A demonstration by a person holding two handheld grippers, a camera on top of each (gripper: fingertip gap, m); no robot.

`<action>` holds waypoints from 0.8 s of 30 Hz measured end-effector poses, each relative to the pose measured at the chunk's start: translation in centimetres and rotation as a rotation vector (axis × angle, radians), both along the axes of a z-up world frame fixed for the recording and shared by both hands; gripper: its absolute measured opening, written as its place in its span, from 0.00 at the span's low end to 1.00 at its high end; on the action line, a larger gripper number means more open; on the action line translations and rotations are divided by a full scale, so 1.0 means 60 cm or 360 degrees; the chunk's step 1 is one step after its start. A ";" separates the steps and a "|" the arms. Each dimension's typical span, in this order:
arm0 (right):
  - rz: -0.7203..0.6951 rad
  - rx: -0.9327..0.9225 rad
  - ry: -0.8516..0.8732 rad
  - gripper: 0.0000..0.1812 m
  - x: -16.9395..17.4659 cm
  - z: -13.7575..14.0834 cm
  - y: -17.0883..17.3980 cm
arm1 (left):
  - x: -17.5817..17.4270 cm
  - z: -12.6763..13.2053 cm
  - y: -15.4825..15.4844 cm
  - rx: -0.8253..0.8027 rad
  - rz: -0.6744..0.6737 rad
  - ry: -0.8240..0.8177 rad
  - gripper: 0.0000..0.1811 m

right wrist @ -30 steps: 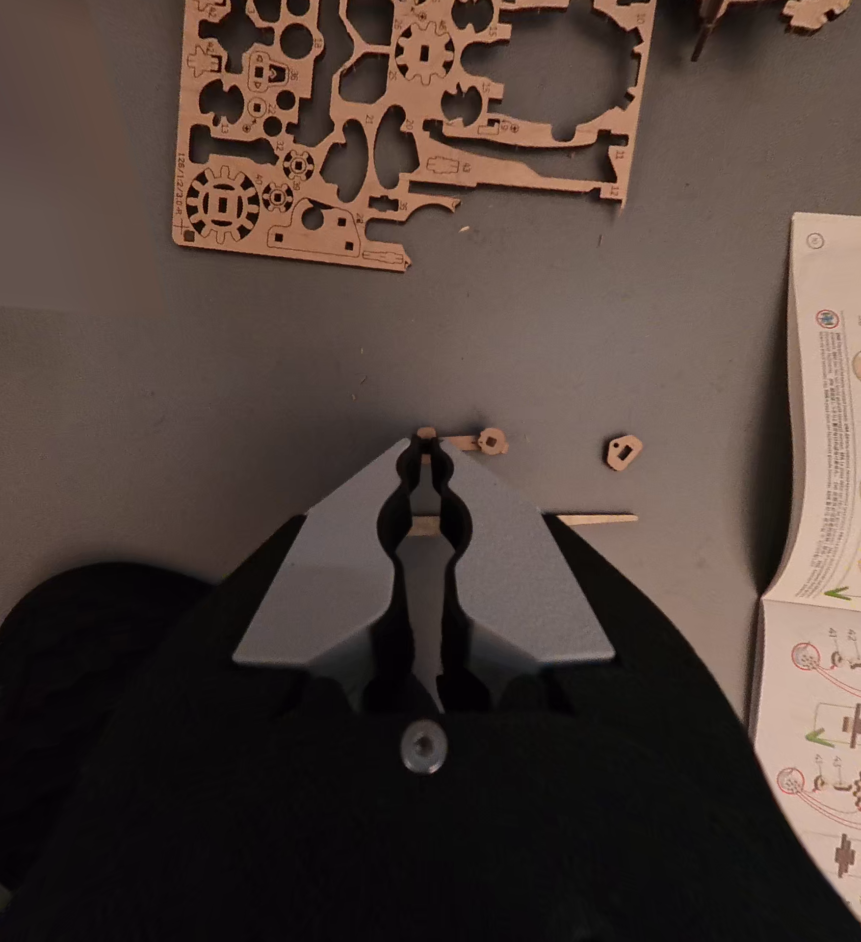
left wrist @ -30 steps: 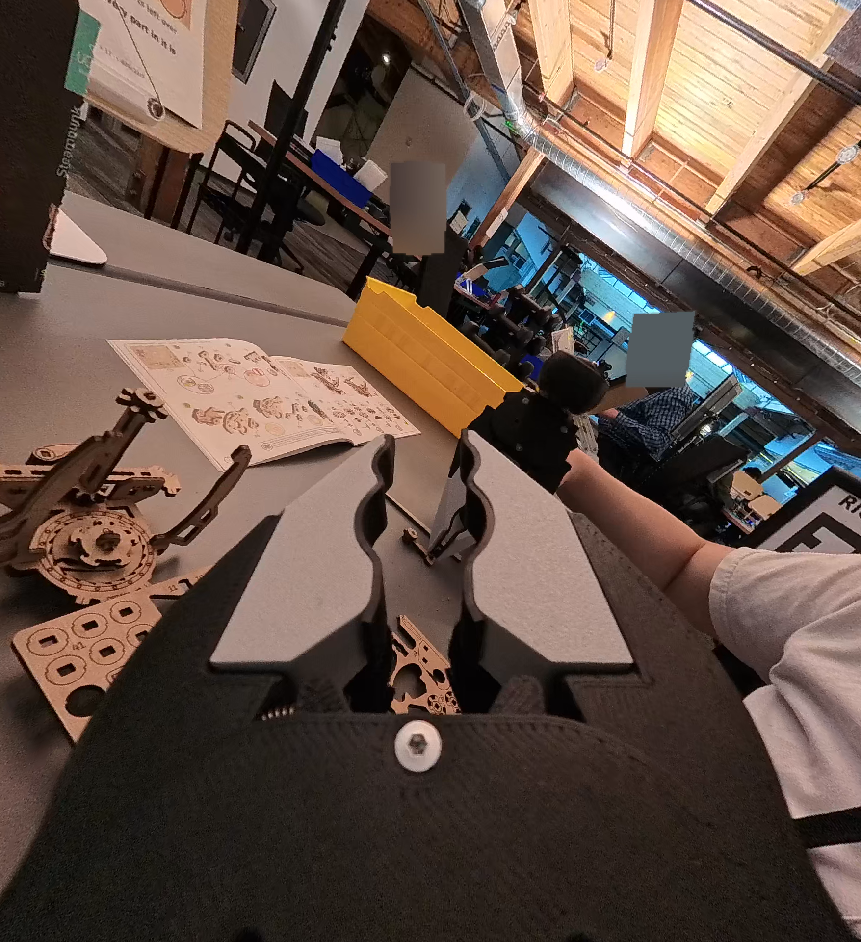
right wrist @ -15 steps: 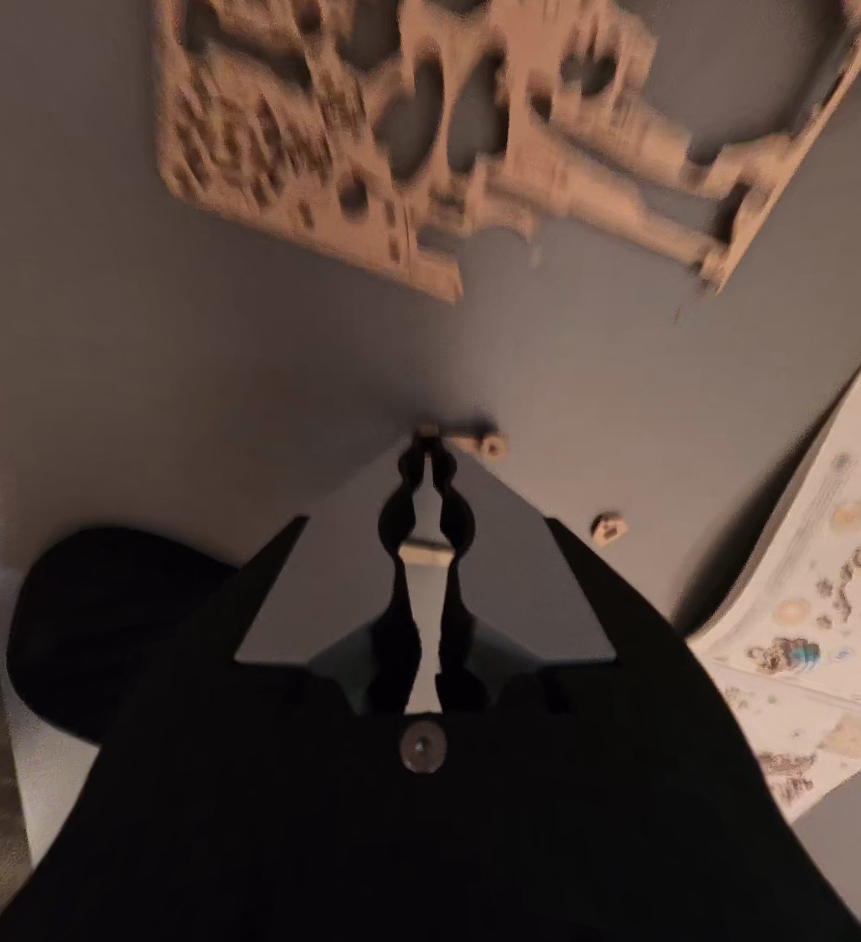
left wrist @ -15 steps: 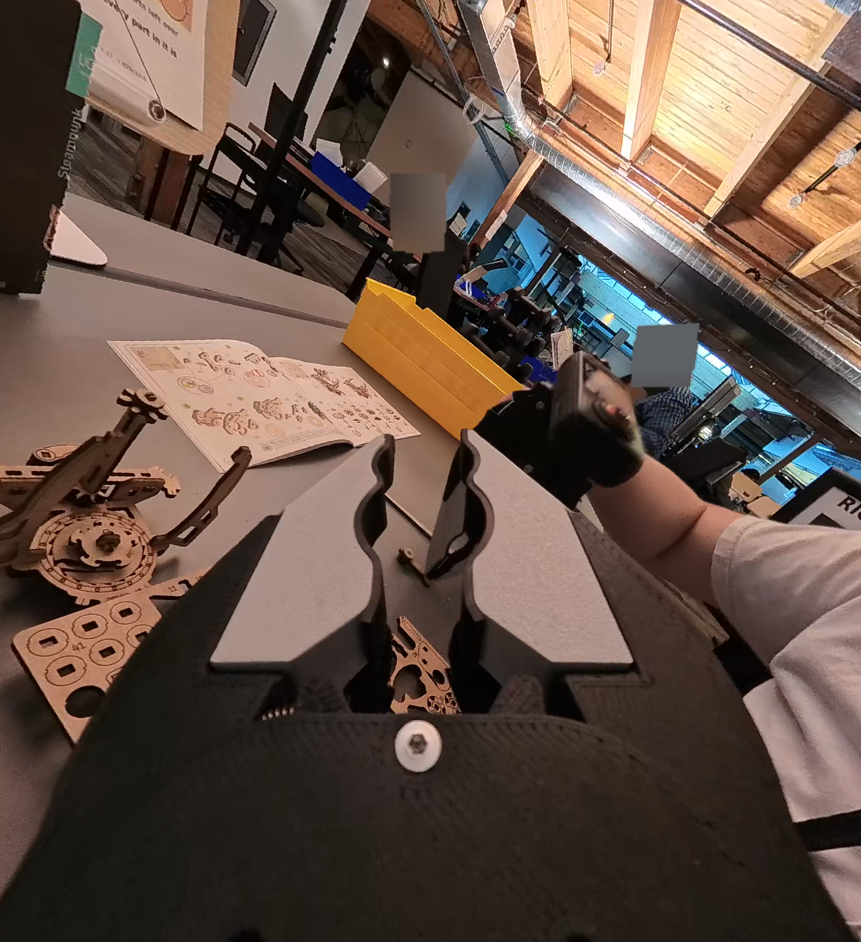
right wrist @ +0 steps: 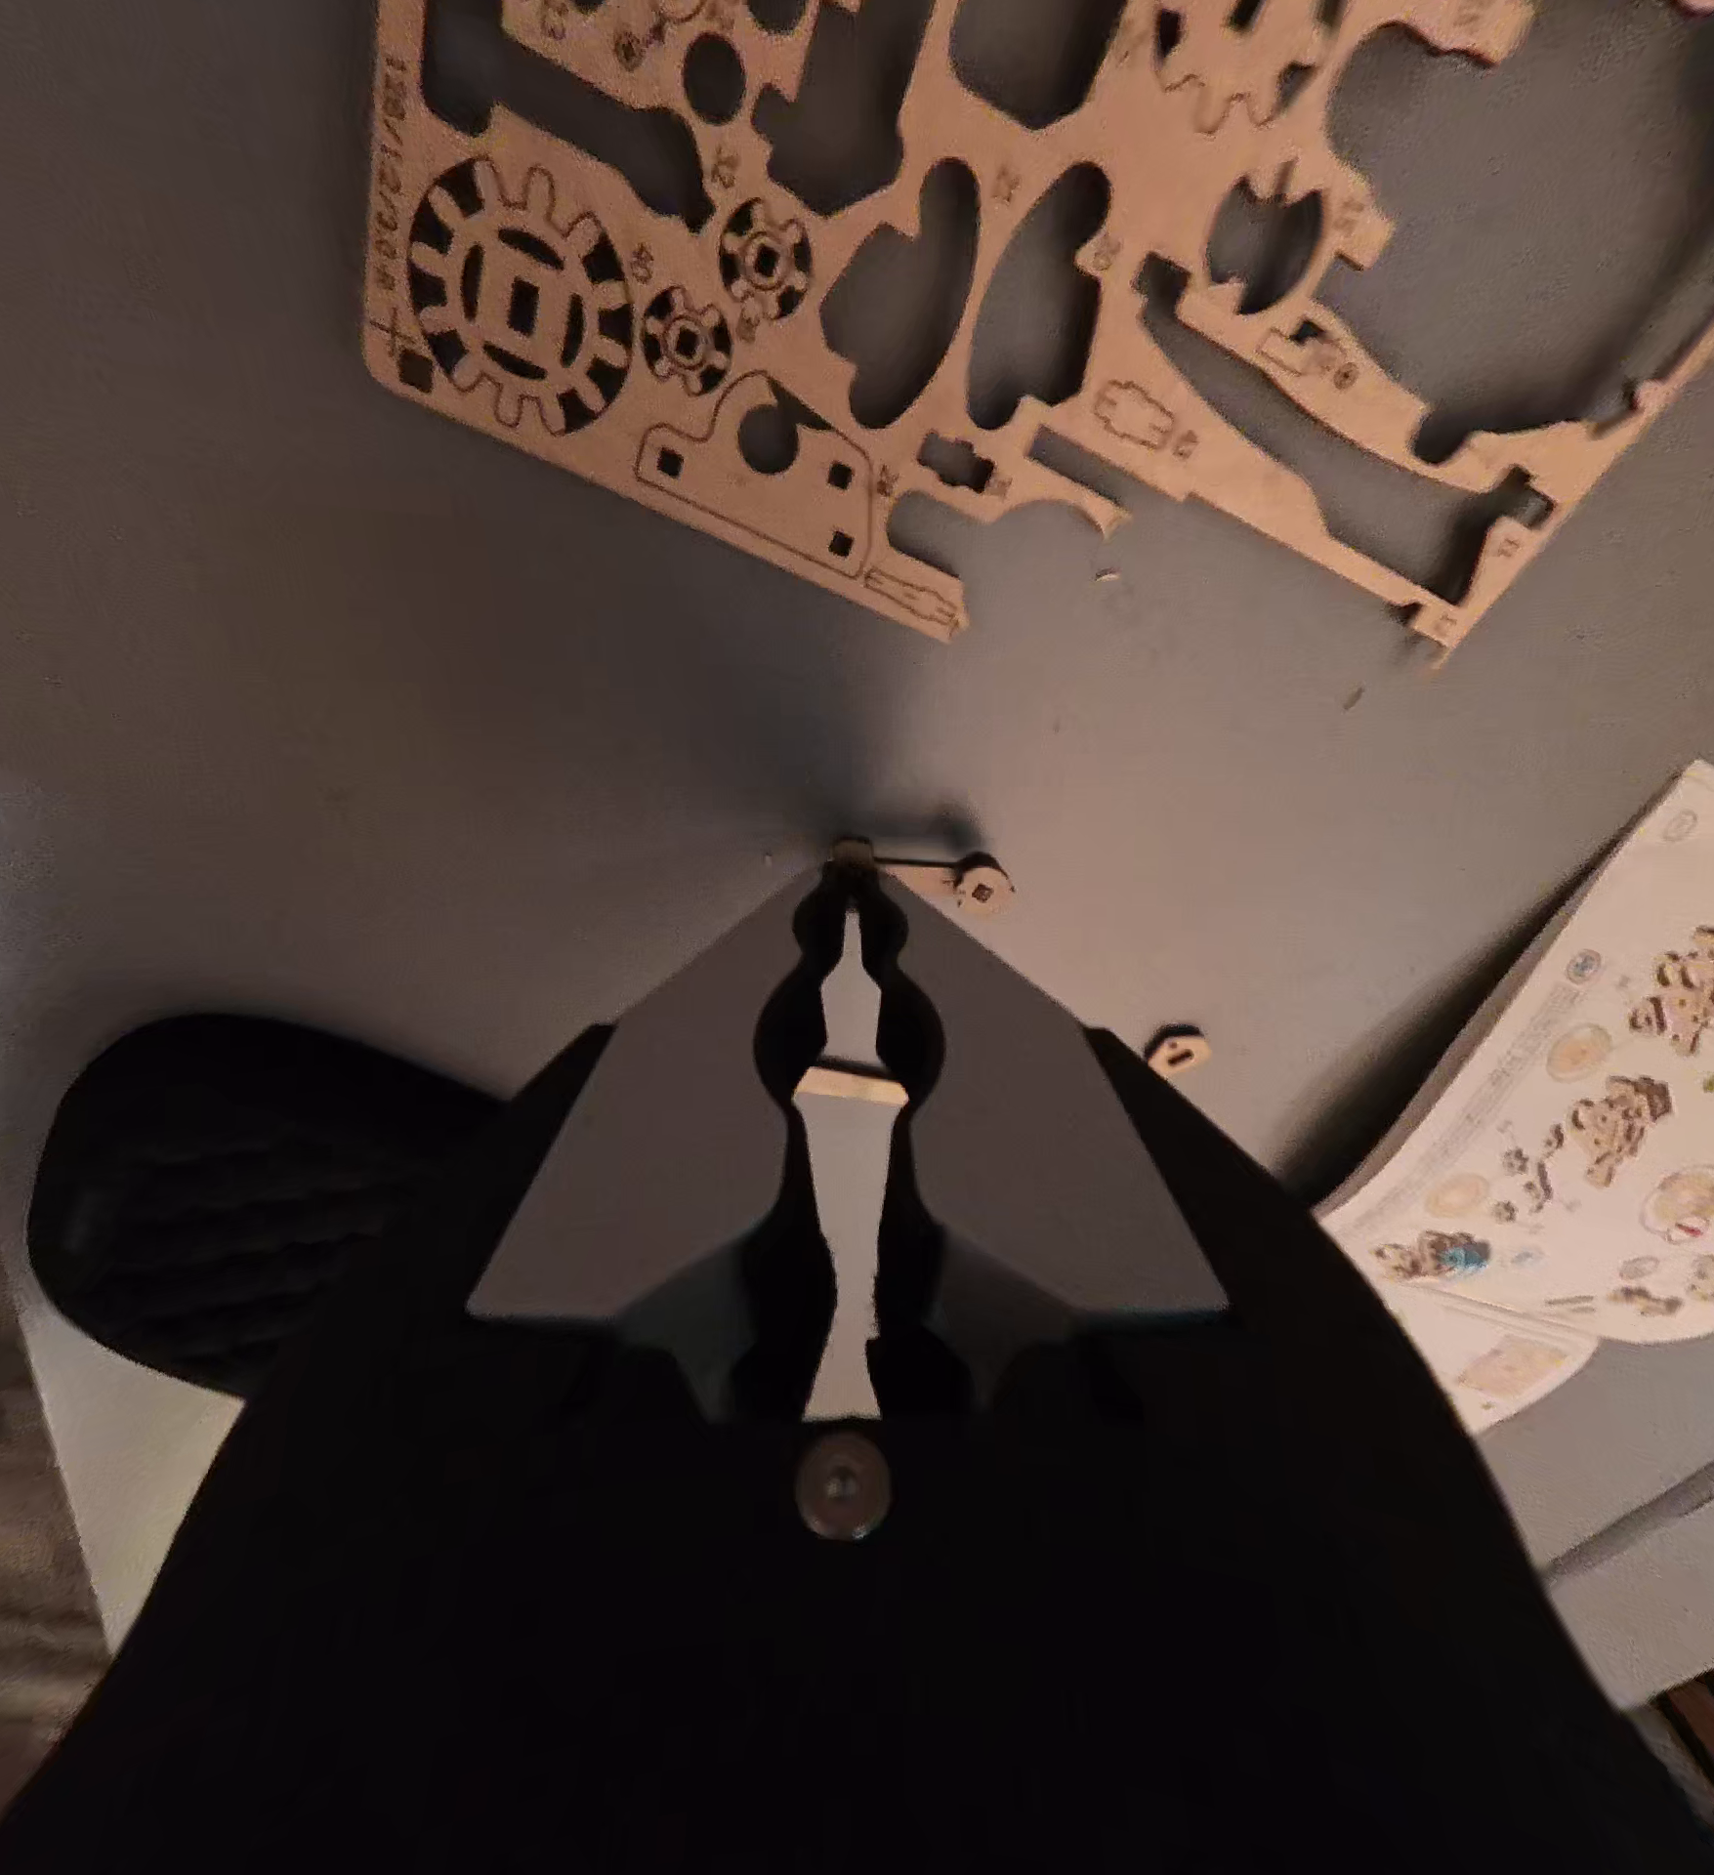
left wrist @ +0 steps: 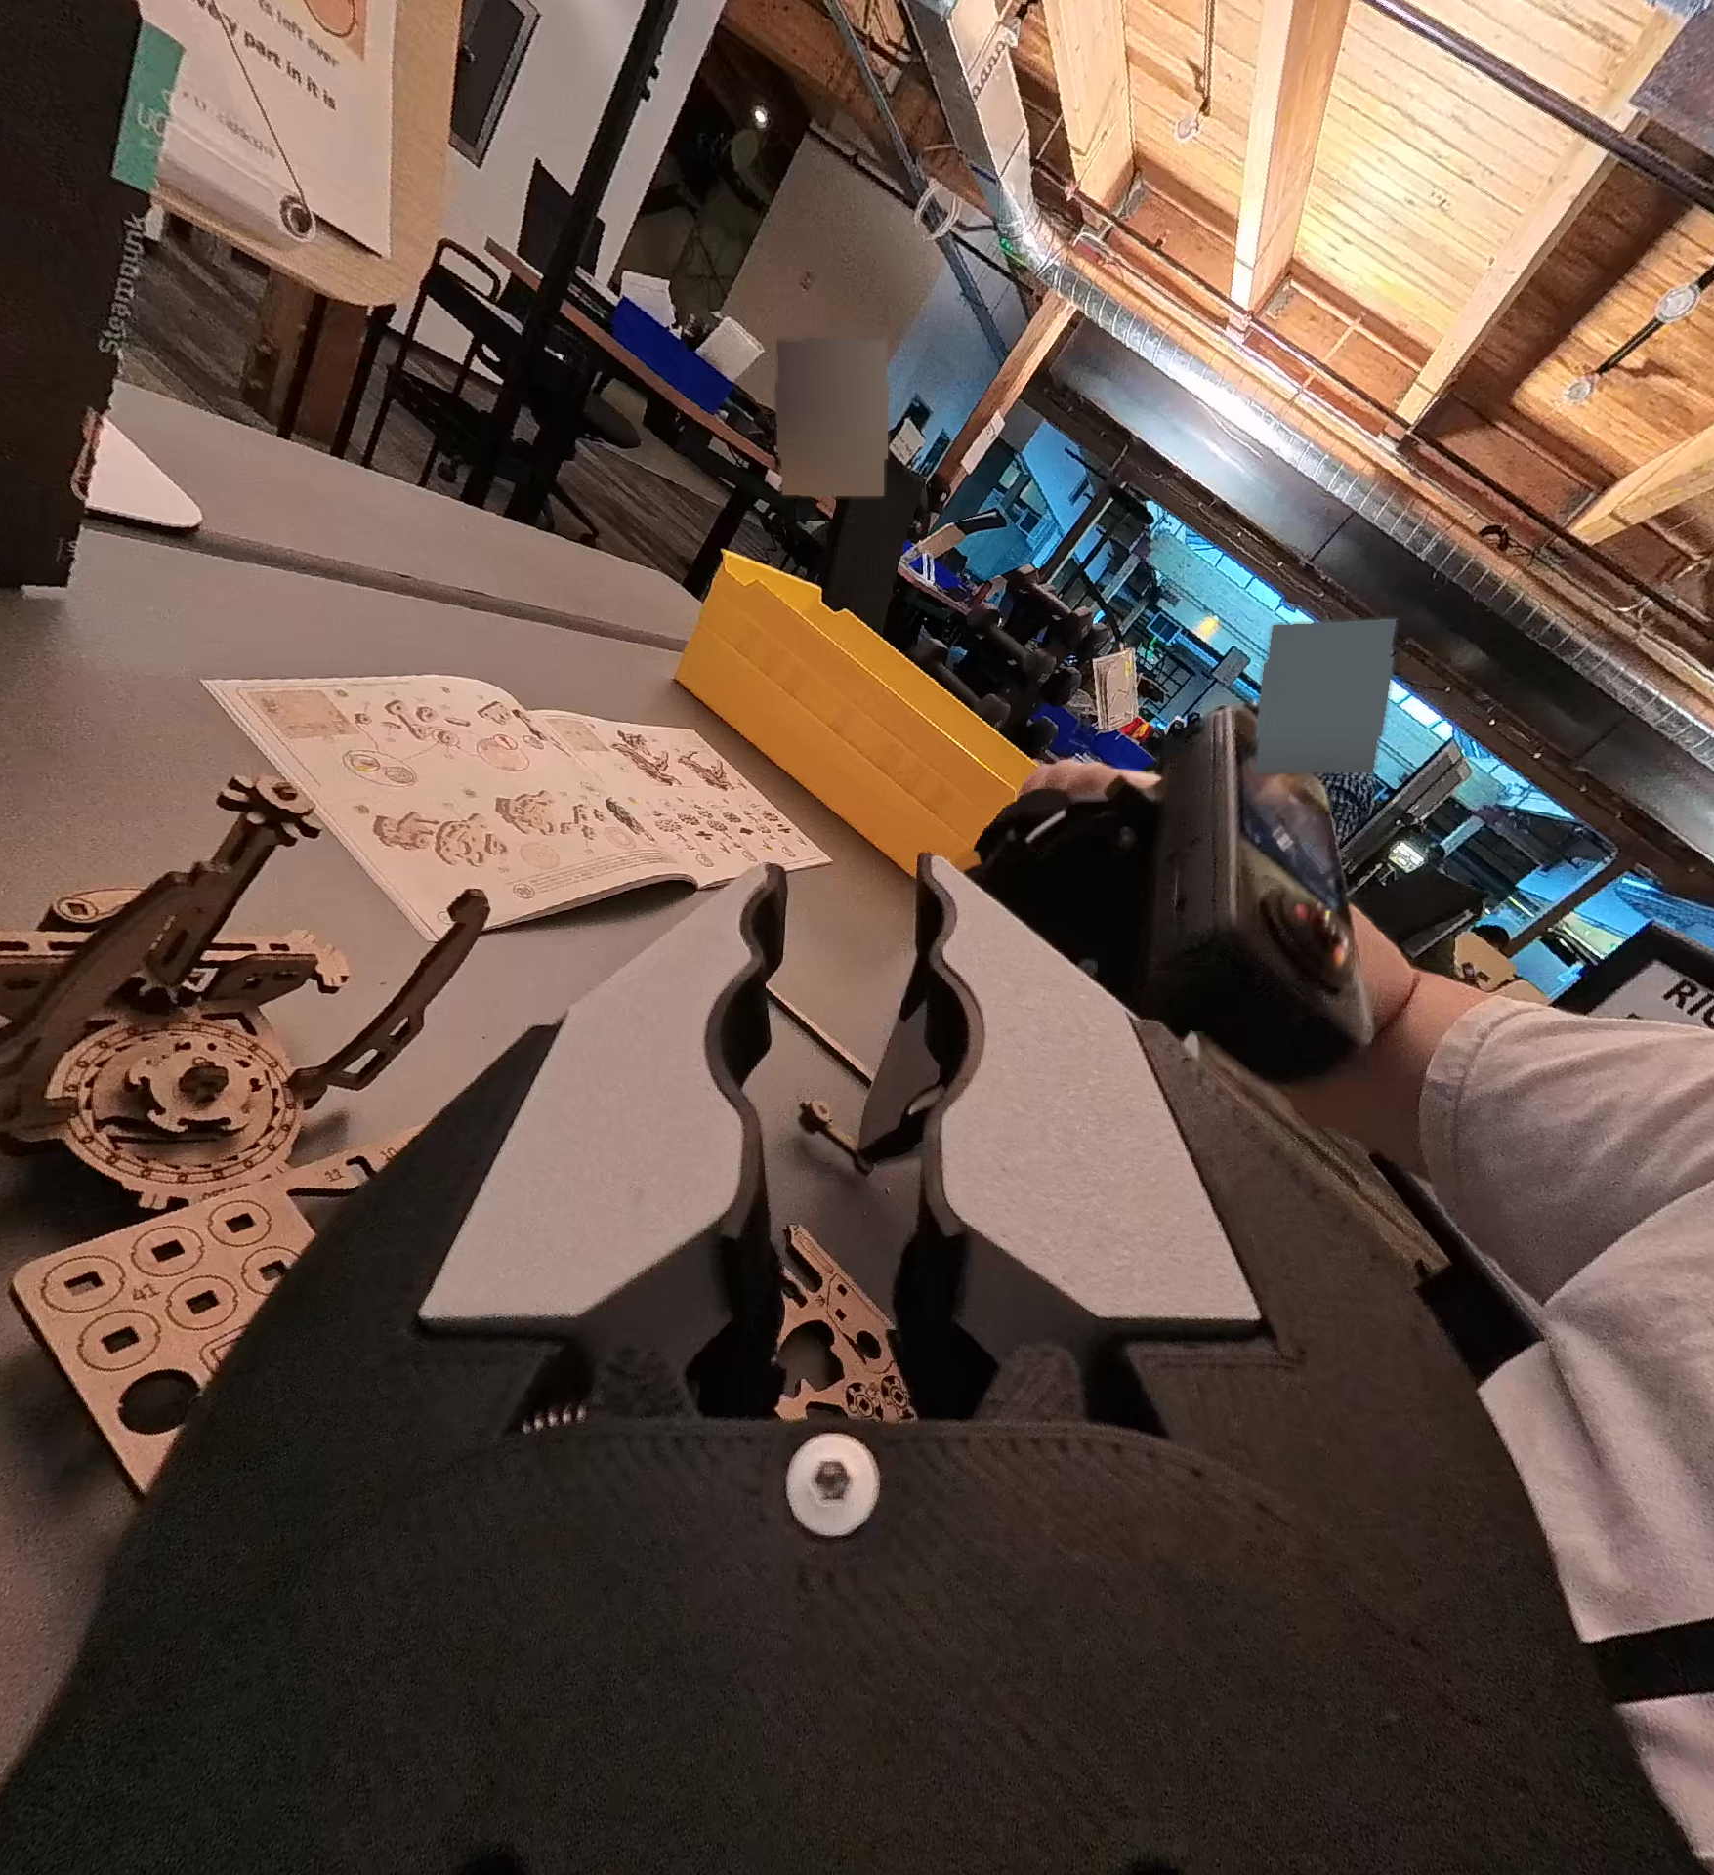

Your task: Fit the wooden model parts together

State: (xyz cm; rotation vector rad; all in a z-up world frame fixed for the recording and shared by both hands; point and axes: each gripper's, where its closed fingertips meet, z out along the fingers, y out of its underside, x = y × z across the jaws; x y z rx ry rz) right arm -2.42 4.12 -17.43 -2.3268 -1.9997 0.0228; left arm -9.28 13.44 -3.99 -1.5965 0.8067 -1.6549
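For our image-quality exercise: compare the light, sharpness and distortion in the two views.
Left wrist view: bright and sharp, warm ceiling light, wide-angle bending of the table. Right wrist view: dim, the right gripper nearly in silhouette, the parts sheet slightly soft, the booklet curved at the edge.

Grey table point(left wrist: 223, 649) throughout. Tan laser-cut sheet point(right wrist: 934, 335), upper frame of the right wrist view, with dark burnt outlines of gears and slots. Darker brown assembled wooden model point(left wrist: 142, 1025), left of the left wrist view. Yellow bin point(left wrist: 852, 731), centre. White instruction booklet point(left wrist: 528, 791) with small coloured diagrams. Gripper fingers point(left wrist: 629, 1116) pale grey faces, black edges.
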 end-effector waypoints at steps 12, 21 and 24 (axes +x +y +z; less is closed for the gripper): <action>-0.0246 0.0027 0.0480 0.09 0.037 0.010 0.020 | 0.000 -0.001 0.001 -0.0007 0.0000 -0.0003 0.13; -0.0333 0.0100 0.0605 0.04 0.025 -0.005 0.028 | 0.003 -0.004 0.000 -0.0010 -0.0007 0.0007 0.13; -0.0388 0.0023 0.0696 0.00 0.016 0.001 0.028 | 0.002 -0.005 0.002 -0.0021 -0.0004 0.0004 0.13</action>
